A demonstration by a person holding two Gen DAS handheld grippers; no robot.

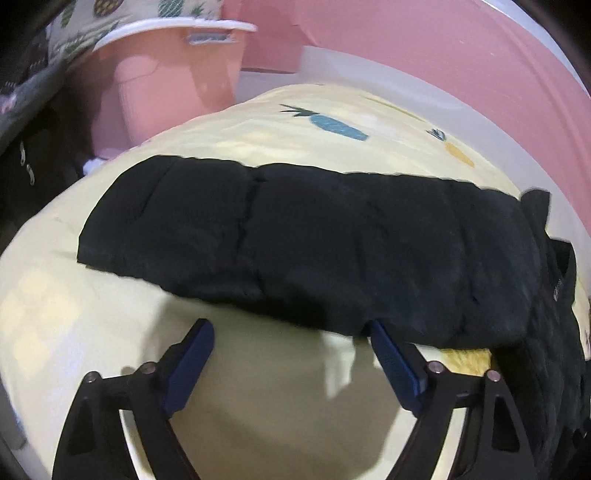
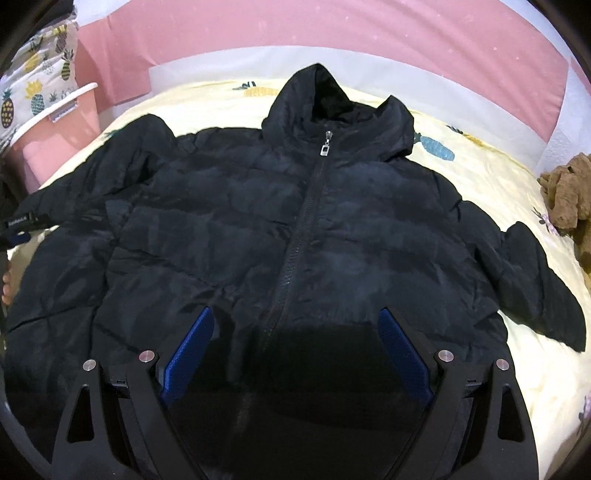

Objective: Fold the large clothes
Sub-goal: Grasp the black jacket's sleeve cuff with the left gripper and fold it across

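A black hooded puffer jacket (image 2: 295, 229) lies face up and spread flat on a pale yellow pineapple-print bedsheet (image 2: 498, 177), zipped to the collar, hood at the far end. Its left sleeve (image 1: 295, 236) stretches across the left wrist view. My left gripper (image 1: 291, 332) is open and empty, low over the sheet at the sleeve's near edge; its right finger (image 1: 391, 354) touches that edge. My right gripper (image 2: 295, 325) is open and empty above the jacket's lower front, astride the zipper line.
A pink plastic bin (image 1: 166, 77) with a white rim stands left of the bed. A pink wall (image 2: 295, 33) runs behind. A brown plush toy (image 2: 569, 199) lies on the bed's right edge. Pineapple-print fabric (image 2: 33, 85) hangs at far left.
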